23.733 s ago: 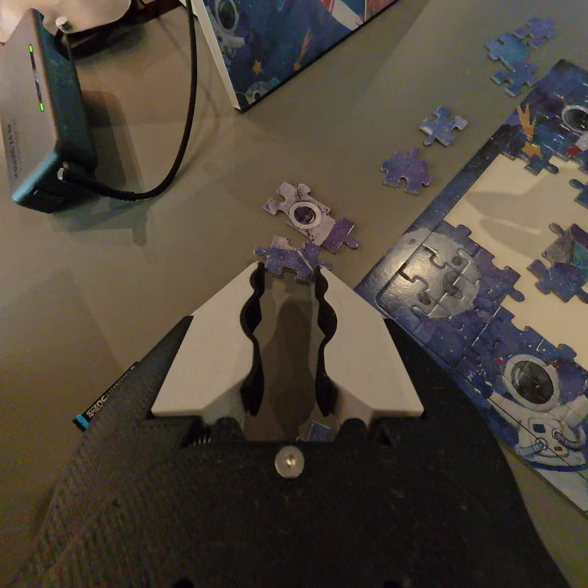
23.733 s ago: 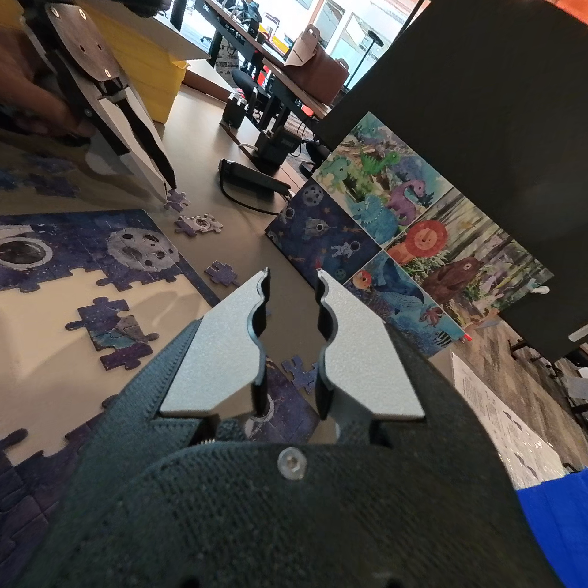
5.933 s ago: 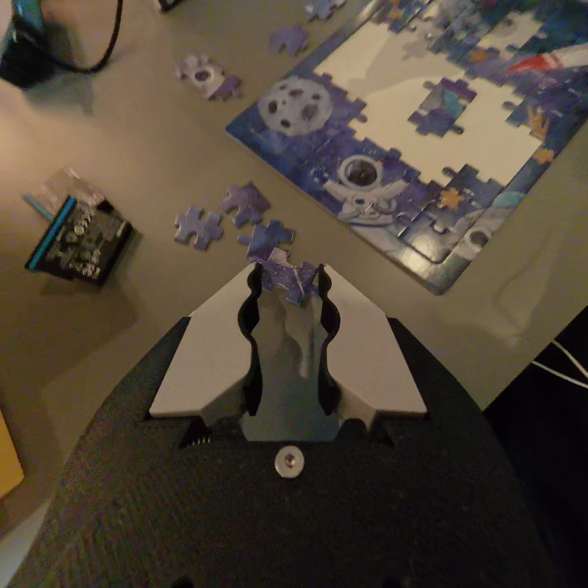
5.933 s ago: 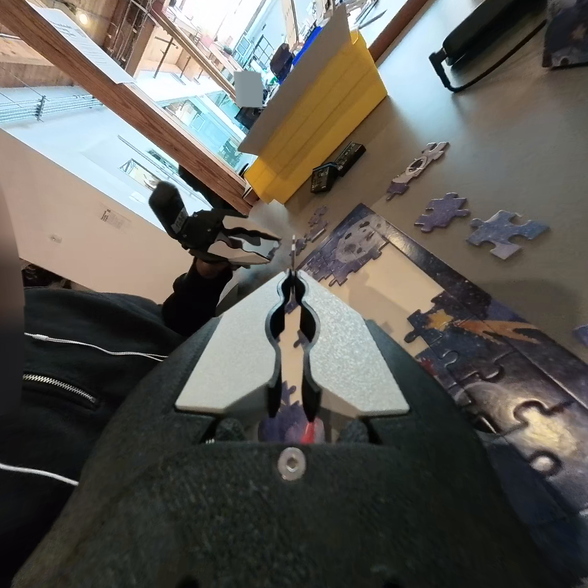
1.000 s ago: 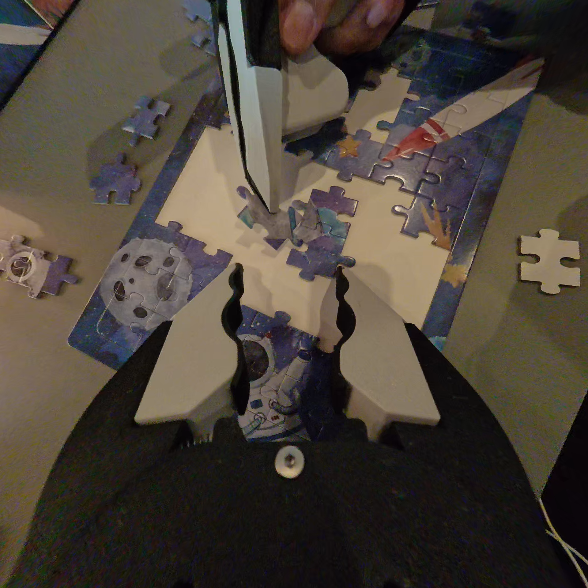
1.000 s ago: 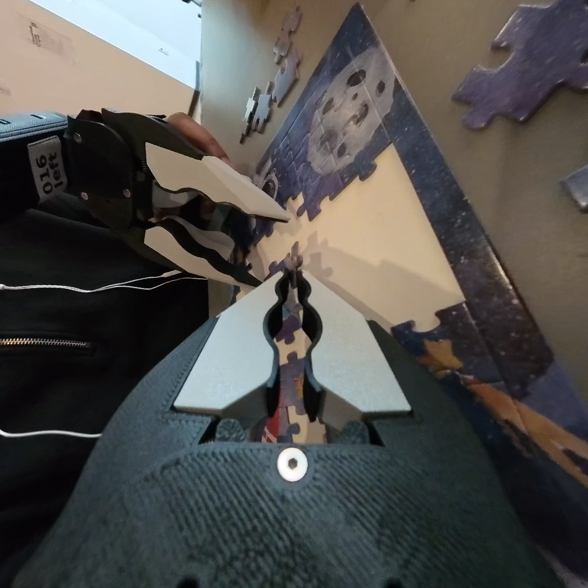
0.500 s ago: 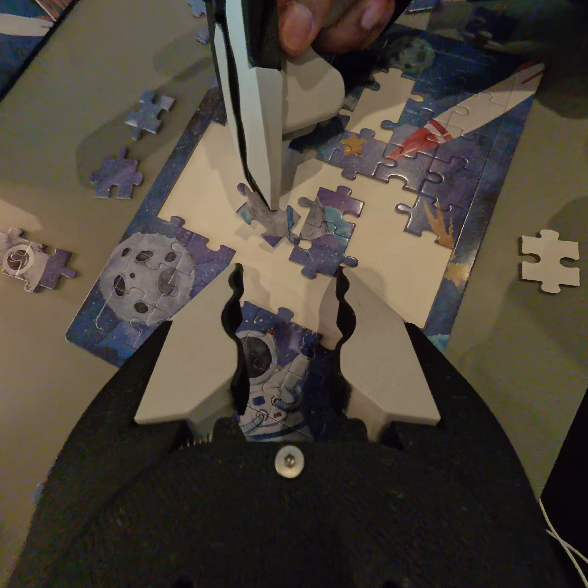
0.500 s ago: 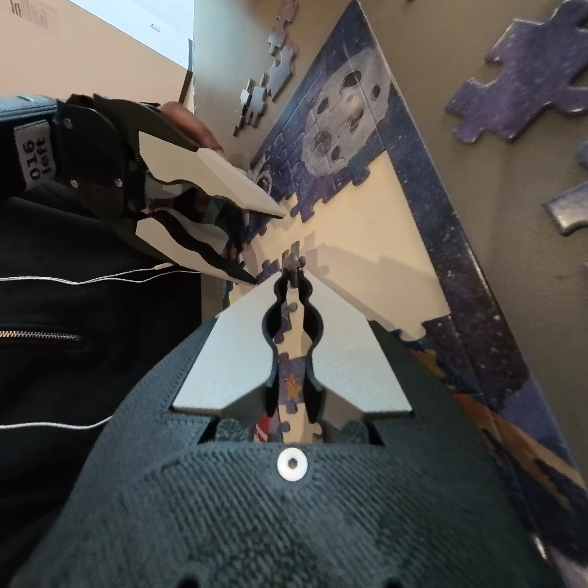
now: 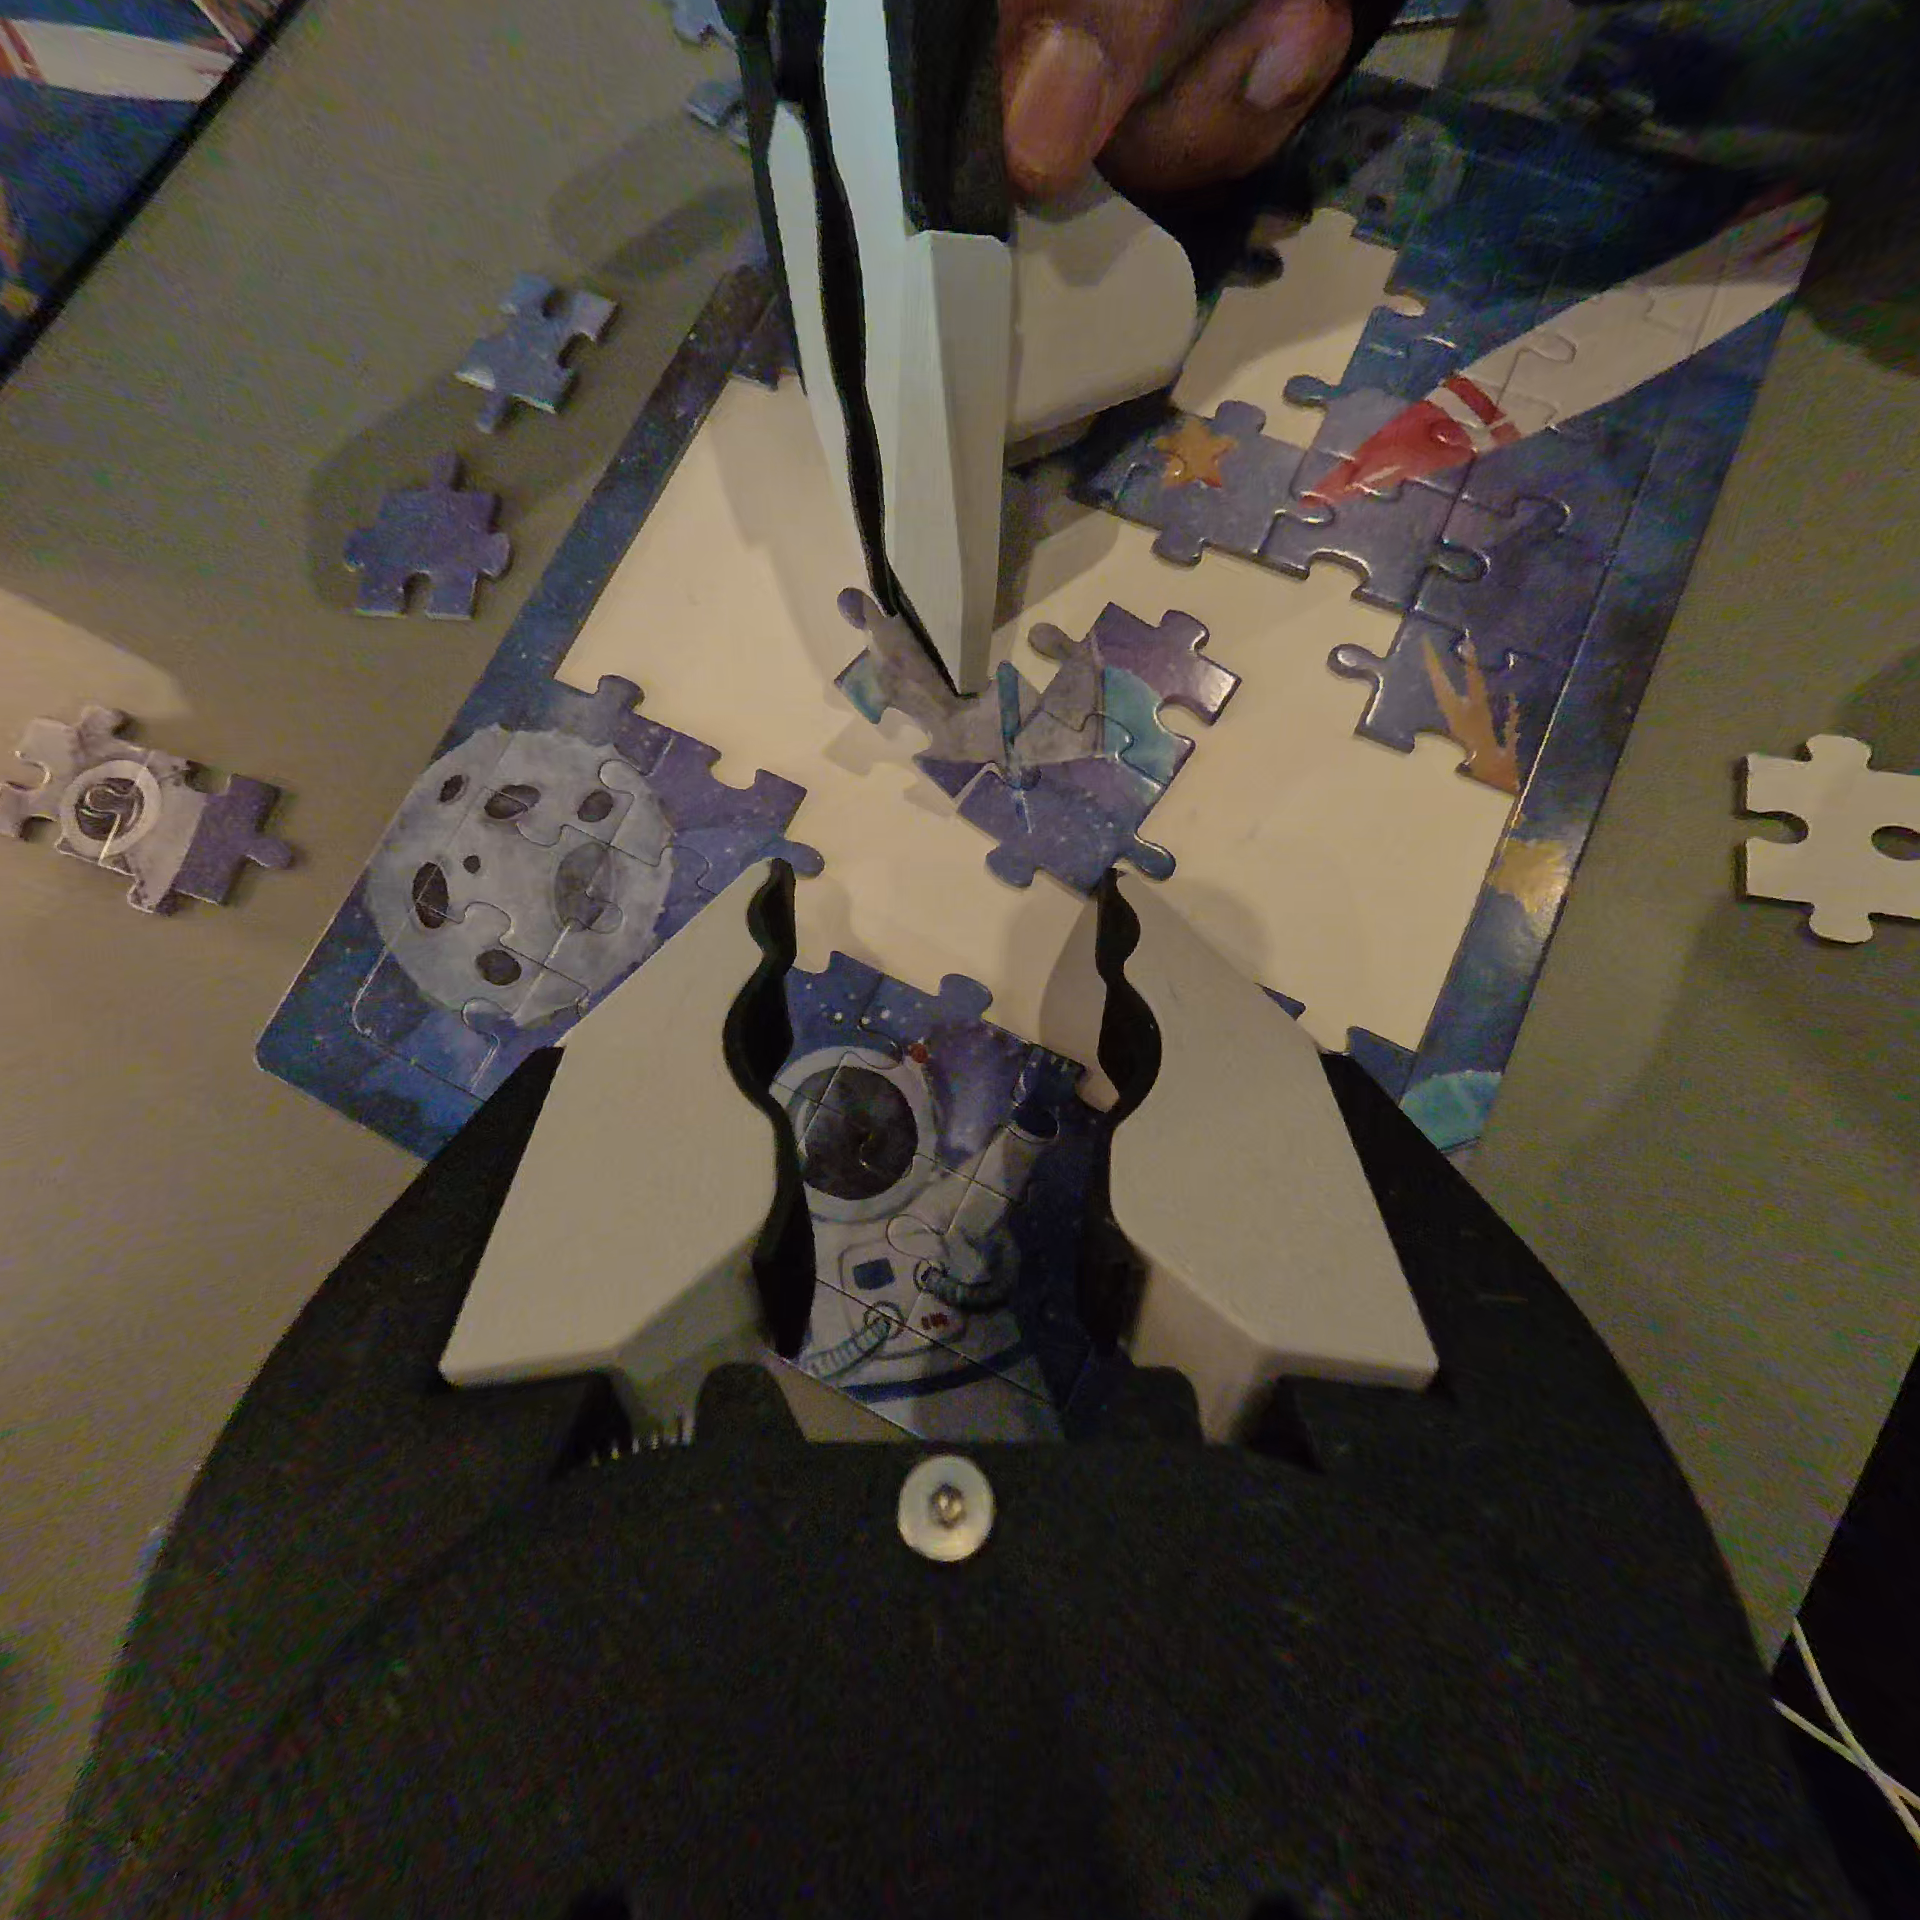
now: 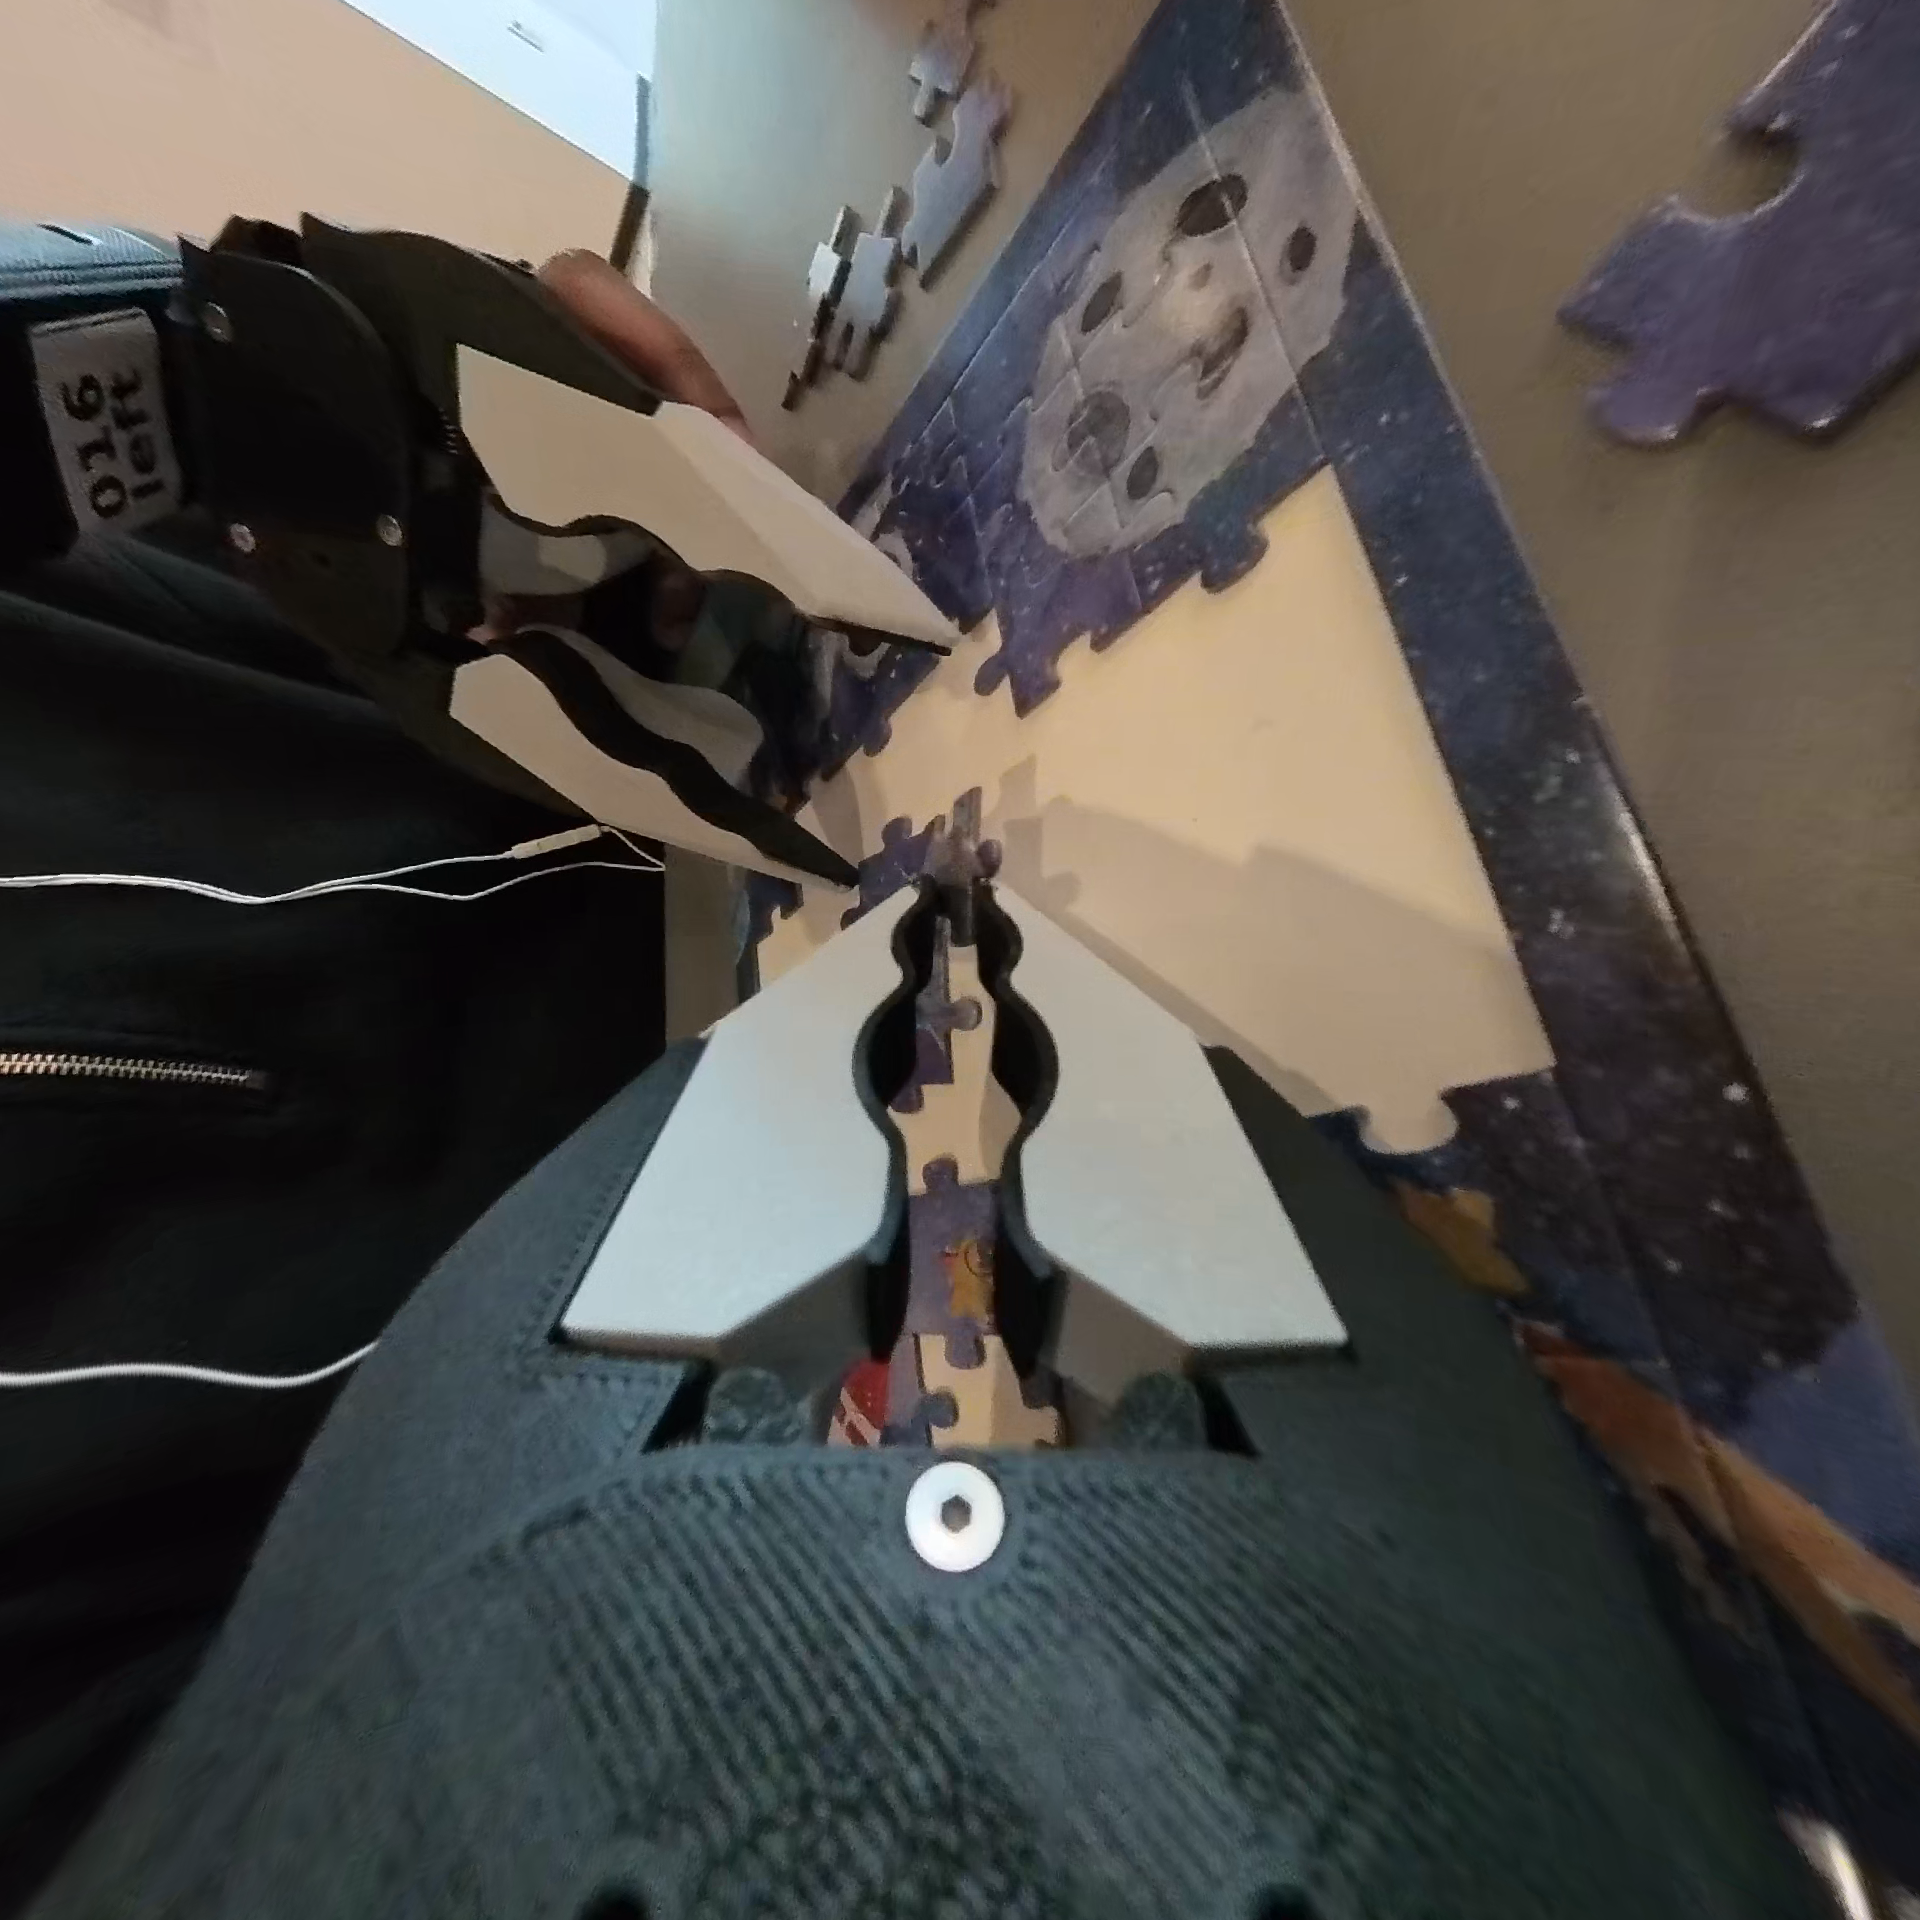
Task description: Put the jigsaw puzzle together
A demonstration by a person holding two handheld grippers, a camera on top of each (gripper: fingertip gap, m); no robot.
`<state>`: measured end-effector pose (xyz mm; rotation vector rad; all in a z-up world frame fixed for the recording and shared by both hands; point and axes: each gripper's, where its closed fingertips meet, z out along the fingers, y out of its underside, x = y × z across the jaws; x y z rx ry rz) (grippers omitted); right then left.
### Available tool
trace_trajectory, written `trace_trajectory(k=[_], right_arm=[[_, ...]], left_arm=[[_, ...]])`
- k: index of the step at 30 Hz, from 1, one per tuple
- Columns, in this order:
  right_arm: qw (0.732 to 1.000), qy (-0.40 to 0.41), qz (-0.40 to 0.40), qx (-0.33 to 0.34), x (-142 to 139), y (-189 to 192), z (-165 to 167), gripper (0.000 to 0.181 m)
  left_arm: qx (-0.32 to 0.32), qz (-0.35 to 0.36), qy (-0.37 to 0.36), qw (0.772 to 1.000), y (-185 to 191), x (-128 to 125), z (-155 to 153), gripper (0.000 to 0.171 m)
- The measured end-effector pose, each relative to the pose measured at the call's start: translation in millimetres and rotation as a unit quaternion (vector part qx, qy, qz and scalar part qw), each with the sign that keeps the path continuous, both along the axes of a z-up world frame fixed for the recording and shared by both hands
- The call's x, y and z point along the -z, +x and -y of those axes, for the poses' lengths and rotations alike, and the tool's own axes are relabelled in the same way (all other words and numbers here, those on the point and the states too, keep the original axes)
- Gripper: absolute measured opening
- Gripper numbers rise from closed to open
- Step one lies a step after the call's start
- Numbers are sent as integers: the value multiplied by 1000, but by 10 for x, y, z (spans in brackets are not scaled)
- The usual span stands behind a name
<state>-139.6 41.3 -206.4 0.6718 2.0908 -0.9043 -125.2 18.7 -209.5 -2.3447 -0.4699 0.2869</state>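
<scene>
- The right claw (image 9: pixel 951 675) covers much of the pale puzzle piece (image 9: pixel 894 675) under its tips, so the picture on it can't be made out.
- The left claw (image 9: pixel 940 894) hides part of the astronaut section (image 9: pixel 894 1143) of the puzzle board (image 9: pixel 1496 935).
- A white piece (image 9: pixel 1829 852) on the worktop (image 9: pixel 156 1143) is cut off at the right edge.
- In the right wrist view, the near board corner (image 10: pixel 1766 1558) is blurred.

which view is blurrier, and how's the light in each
Right wrist view: brighter, but motion-smeared at the edges, as on the loose piece. Left wrist view: dim and grainy yet sharp; the right claw casts a shadow on the tray.
</scene>
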Motion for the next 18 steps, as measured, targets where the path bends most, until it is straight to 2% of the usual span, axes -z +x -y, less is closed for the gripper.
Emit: trace_trajectory(k=[6, 12, 15, 18], right_arm=[[999, 14, -39, 19, -36, -80, -64, 16], [997, 29, -61, 44, -71, -178, -173, 17], [988, 9, -136, 78, -205, -351, -201, 9], [966, -6, -256, 40, -256, -285, -127, 0]], left_arm=[[0, -2, 0, 1000, 4, -3, 0, 56], [-1, 3, 4, 1000, 4, 5, 2, 56], [-1, 2, 5, 1000, 4, 4, -1, 56], [1, 2, 9, 1000, 10, 5, -8, 55]])
